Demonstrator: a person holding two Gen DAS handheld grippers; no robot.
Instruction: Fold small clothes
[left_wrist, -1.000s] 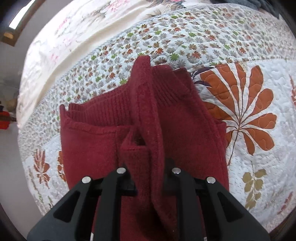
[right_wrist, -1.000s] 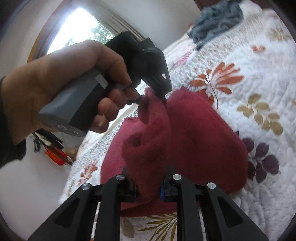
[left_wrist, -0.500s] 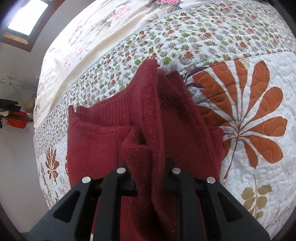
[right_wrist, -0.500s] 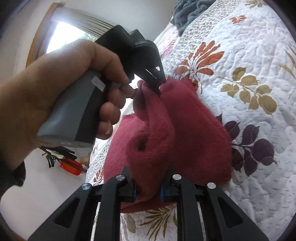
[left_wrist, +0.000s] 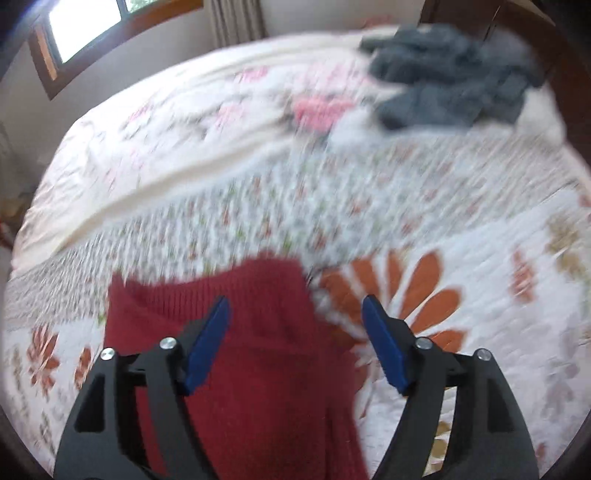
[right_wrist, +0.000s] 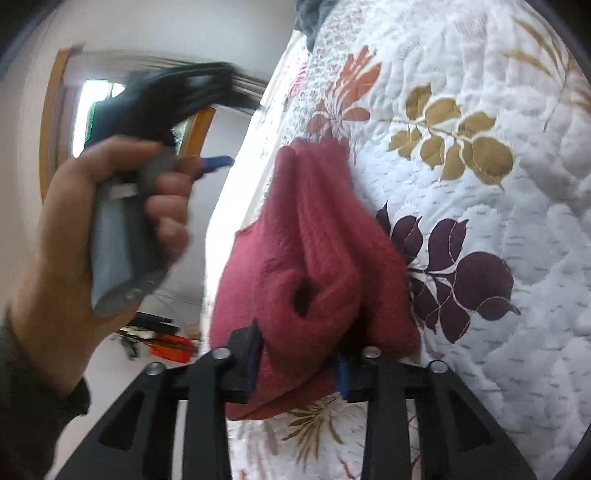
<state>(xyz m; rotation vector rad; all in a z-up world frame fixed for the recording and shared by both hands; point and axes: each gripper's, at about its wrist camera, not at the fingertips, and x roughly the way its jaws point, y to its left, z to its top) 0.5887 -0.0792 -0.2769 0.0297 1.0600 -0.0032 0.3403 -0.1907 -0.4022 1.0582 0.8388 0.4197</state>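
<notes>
The red sweater (right_wrist: 317, 258) is looking like fuzzy, matt knit wool, ribbed along its hem. The quilt (right_wrist: 480, 229) on the bed is showing puffy stitched cotton, all matt. The left claw (left_wrist: 295, 343) and right claw (right_wrist: 299, 363) are looking like matt black plastic with shiny metal bolts and blue rubbery pads (left_wrist: 207, 343).

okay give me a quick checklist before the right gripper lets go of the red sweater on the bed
1. Left gripper clear of the cloth: ok, fingers wide apart with nothing between them.
2. Right gripper grip: ok, shut on a bunched fold of the red sweater.
3. Sweater supported by the quilt: ok, its far part lies on it.
4. Fold lying flat and neat: not ok, cloth is bunched near the fingers.
5. Grey clothes out of the way: ok, far across the bed.
6. Edges aligned: cannot tell, left view is blurred.
</notes>
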